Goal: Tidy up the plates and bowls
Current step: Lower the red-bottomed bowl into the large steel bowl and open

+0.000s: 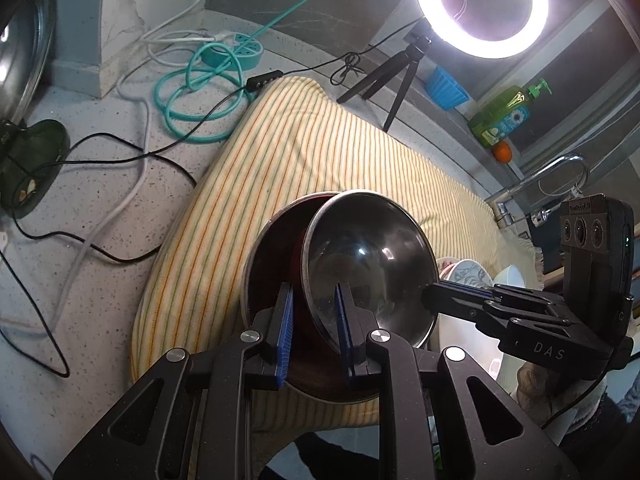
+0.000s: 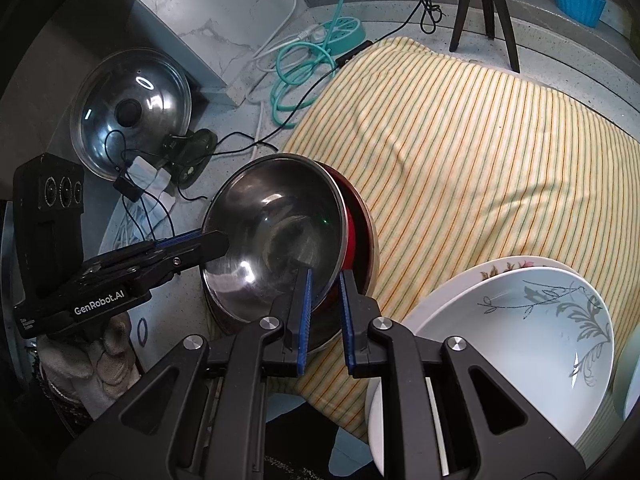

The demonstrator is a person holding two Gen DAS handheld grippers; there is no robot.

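A shiny steel bowl (image 1: 368,264) (image 2: 272,220) sits tilted inside a larger bowl with a red inside (image 1: 276,236) (image 2: 362,232), on a yellow striped towel (image 1: 320,140) (image 2: 460,140). My left gripper (image 1: 314,320) (image 2: 218,245) is shut on the steel bowl's rim, one pad inside and one outside. From the opposite side, my right gripper (image 2: 325,304) (image 1: 430,298) is shut on the same rim. White plates with a grey leaf pattern (image 2: 500,320) (image 1: 468,276) are stacked on the towel to the right of the bowls.
A glass pot lid (image 2: 128,112) leans at the back left. Teal and black cables (image 1: 200,92) and a power strip (image 1: 236,50) lie on the speckled counter. A ring light on a tripod (image 1: 480,4), a blue cup (image 1: 444,88), a soap bottle (image 1: 508,112) and a faucet (image 1: 552,168) line the far side.
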